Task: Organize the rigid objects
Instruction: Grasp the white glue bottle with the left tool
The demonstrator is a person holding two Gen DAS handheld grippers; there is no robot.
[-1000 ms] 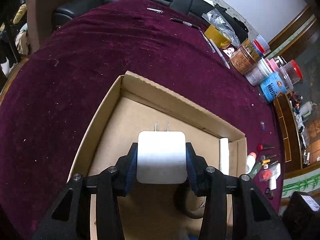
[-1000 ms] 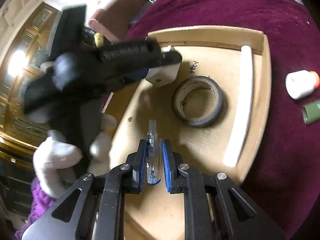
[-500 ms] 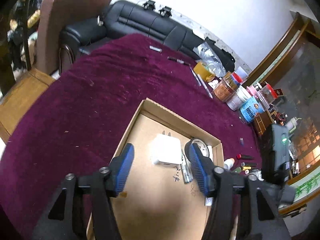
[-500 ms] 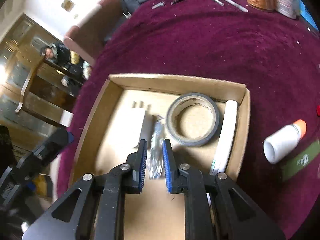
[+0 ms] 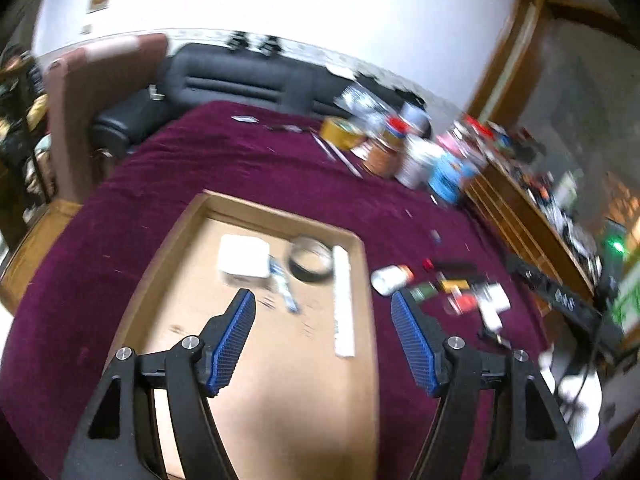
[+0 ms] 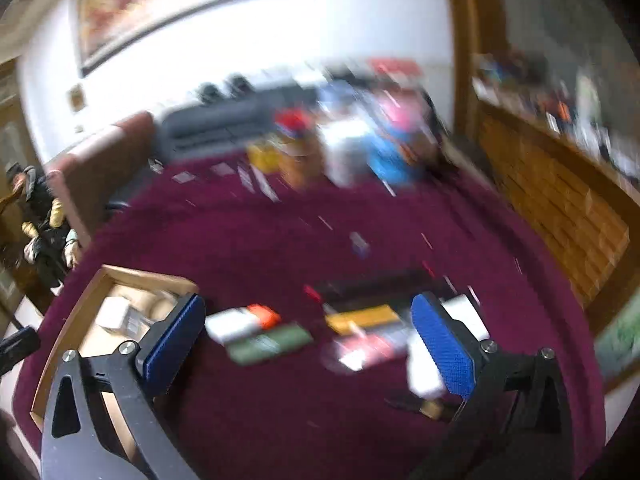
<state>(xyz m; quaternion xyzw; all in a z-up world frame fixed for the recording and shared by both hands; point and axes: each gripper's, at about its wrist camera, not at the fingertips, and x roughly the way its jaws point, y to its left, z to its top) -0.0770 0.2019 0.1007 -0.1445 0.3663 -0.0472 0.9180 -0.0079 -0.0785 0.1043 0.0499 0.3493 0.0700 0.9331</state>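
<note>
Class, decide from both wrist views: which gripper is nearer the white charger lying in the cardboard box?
Left. The left gripper hangs over the cardboard box, just short of the white charger. The right gripper faces the loose items outside the box, charger off to its left.

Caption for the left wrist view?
Open left tool above cardboard tray holding charger, tape roll, pen.

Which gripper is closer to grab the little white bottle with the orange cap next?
Probably the right gripper: it is open, over the loose pile on the purple cloth, with the white orange-capped bottle between its fingers. The left gripper, also open, faces the cardboard tray.
</note>
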